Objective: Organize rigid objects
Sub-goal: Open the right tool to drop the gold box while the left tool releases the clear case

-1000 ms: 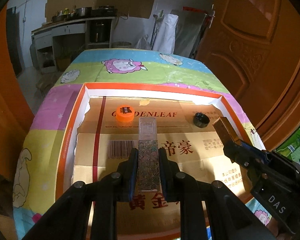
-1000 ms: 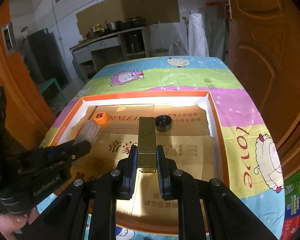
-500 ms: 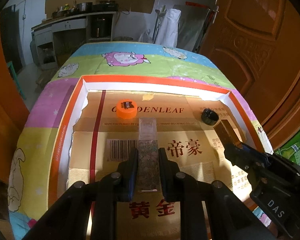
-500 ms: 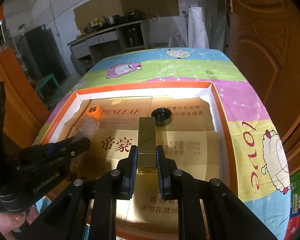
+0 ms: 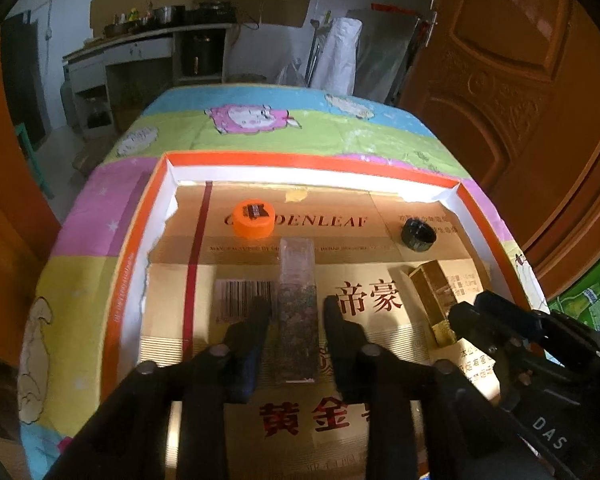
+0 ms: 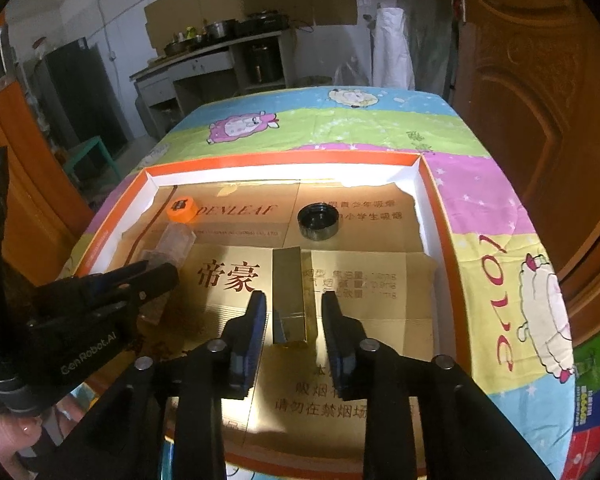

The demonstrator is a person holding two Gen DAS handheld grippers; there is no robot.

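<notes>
left gripper (image 5: 296,312): fingers just opening, clear of glitter-filled clear box (image 5: 296,312) | right gripper (image 6: 294,308): fingers just opening, gold box (image 6: 290,296) between, released | both in orange-rimmed tray (image 5: 312,162)

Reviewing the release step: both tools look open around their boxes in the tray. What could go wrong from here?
1. The left tool has just been opening, yet the clear box lies between its fingers with little room; pulling back crooked could drag it.
2. Likewise the right tool around the gold box, which might get knocked askew.
3. The two tools sit close together inside the tray; withdrawing together, they may bump each other.
</notes>
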